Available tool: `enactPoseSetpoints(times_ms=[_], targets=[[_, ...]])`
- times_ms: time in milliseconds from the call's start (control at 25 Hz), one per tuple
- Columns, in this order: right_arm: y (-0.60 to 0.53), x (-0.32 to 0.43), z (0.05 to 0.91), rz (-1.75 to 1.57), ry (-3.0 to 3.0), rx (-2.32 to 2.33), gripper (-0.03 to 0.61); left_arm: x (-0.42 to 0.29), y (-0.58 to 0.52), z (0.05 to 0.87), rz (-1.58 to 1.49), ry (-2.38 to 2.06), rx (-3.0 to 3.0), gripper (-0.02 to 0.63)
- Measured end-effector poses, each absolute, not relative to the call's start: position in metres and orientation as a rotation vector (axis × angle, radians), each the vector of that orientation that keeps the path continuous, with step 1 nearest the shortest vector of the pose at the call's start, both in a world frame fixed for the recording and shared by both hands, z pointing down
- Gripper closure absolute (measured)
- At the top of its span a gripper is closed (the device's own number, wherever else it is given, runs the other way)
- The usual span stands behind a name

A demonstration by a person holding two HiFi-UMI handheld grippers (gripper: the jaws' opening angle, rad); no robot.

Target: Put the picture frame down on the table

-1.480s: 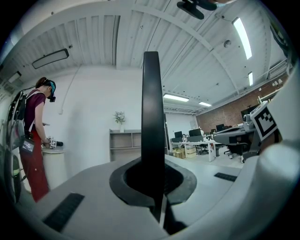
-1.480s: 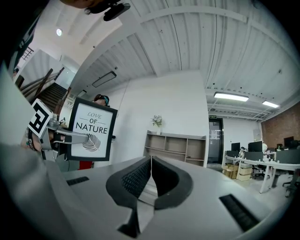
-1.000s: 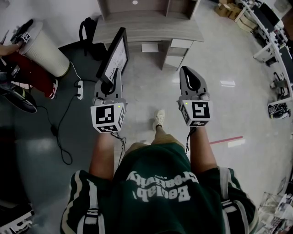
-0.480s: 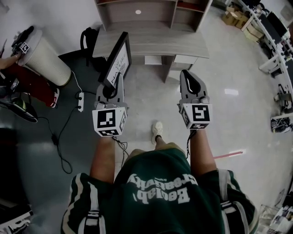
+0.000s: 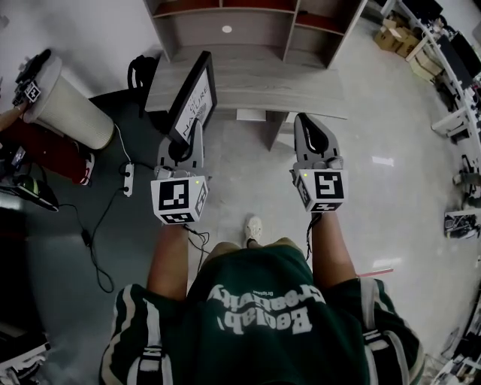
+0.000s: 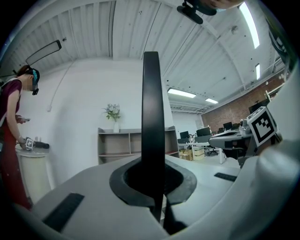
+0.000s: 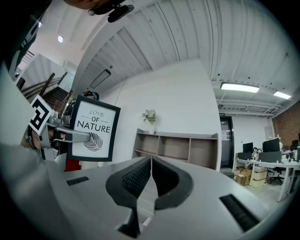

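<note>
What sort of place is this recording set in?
Probably an open-plan office: desks with monitors at the back, a wooden desk with a shelf unit, and cardboard boxes on the polished floor.

Head view: steeply down, over table [image 5: 255,79]. Gripper views: level, along jaws, both facing shelf unit [image 7: 178,149].

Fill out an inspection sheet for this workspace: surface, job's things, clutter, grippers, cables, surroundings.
Surface: grey wooden table, with a shelf unit at its far side.
Job's things: picture frame, upright, held off the table, not yet set down.
Clutter: nothing seen on the table top.
Grippers: left gripper shut on the picture frame's bottom edge; right gripper shut, empty.
Cables: black cable and white power strip on the floor at left.
Surroundings: white cylindrical bin, cardboard boxes, office desks at right.
</note>
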State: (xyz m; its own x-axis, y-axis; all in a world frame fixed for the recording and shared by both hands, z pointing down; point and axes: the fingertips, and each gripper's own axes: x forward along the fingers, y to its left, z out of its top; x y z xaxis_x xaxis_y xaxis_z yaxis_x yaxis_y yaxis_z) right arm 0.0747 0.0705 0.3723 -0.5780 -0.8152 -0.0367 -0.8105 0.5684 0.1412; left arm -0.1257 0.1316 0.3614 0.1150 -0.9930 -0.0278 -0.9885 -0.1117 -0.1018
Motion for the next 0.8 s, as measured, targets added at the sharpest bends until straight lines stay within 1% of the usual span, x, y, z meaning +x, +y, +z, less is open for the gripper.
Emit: enactPoseSetpoints(times_ms=[400,800], targets=[[-0.009,0.078,0.370,-0.232,-2.791,1.379,0.541,-0.114,0.054,0.358,-0.066,2.051,-2.247,0.588],[-0.036,0.082,0.367,-0.232,-2.804,1.391,0.541,-0.106,0.025,0.357,-0.071,2.034,-2.262,0.588]])
